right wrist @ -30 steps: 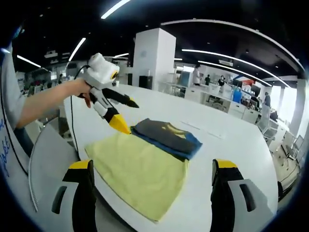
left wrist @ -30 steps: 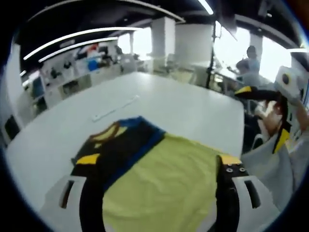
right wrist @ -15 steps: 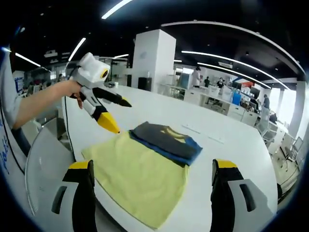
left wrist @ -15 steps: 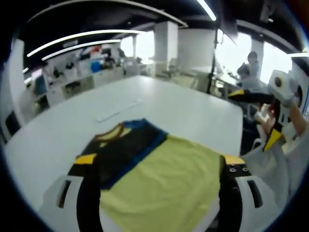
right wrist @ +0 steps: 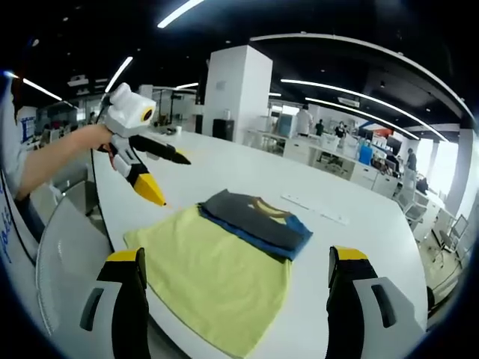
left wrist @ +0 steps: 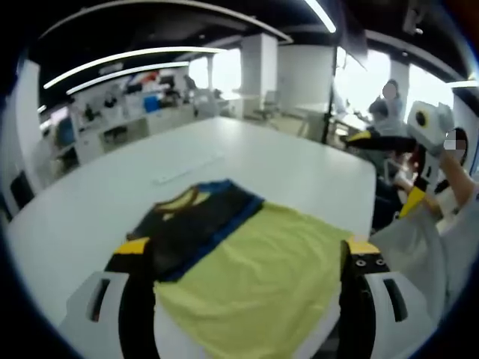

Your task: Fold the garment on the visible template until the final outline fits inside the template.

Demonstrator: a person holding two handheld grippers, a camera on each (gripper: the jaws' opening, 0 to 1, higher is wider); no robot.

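Right gripper view: the folded garment (right wrist: 254, 221) lies on the yellow template (right wrist: 213, 273) on the counter (right wrist: 359, 239). Both grippers, left (right wrist: 161, 179) and right (right wrist: 236, 299), have open, empty jaws. Folding seems finished; next, check that the outline fits.

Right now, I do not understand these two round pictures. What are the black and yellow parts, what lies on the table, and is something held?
A person holds a two-jaw tool in each hand; a camera rides on each. In the left gripper view, the left gripper has jaws apart, empty; the right gripper appears aside. The right gripper view shows the left gripper, lifted. On the white table lies a yellow cloth template with a folded dark garment, blue-edged, on its far end. Nothing is held.
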